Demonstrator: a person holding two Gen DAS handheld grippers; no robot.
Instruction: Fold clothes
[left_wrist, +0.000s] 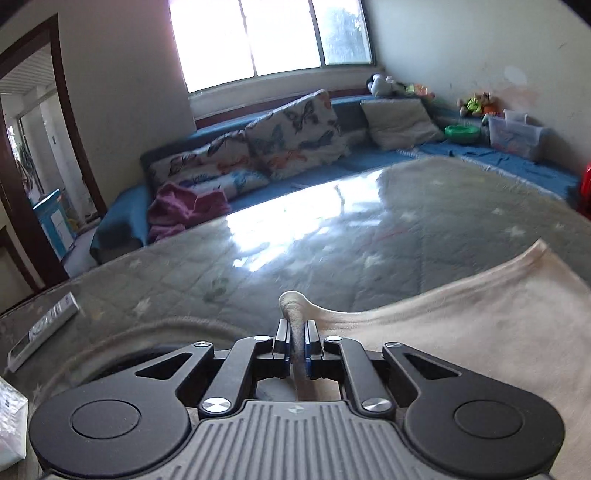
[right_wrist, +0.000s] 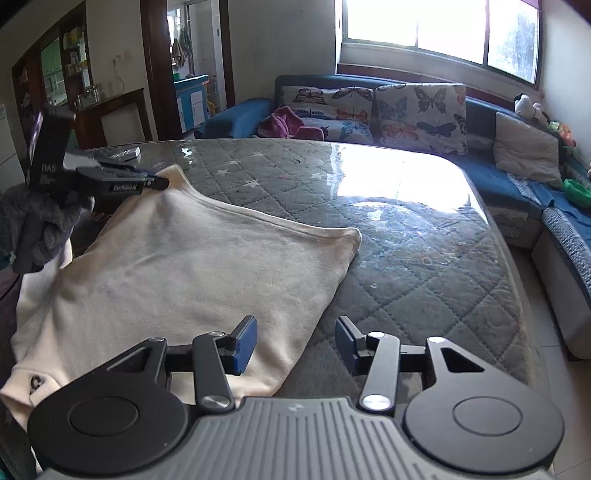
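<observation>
A cream garment (right_wrist: 177, 273) lies spread on the table's grey quilted cover (right_wrist: 406, 266), its near part hanging over the edge. My left gripper (left_wrist: 297, 332) is shut on a corner of the cream garment (left_wrist: 461, 332) and lifts it slightly; it shows in the right wrist view (right_wrist: 162, 181) at the garment's far left corner. My right gripper (right_wrist: 295, 343) is open and empty, low over the garment's near right edge, with its left finger above the cloth.
A blue sofa (right_wrist: 517, 184) with butterfly cushions (right_wrist: 417, 110) wraps the far and right sides. A purple cloth (left_wrist: 181, 210) lies on it. A small white box (left_wrist: 40, 332) sits on the table's left edge. A grey bundle (right_wrist: 33, 229) is at far left.
</observation>
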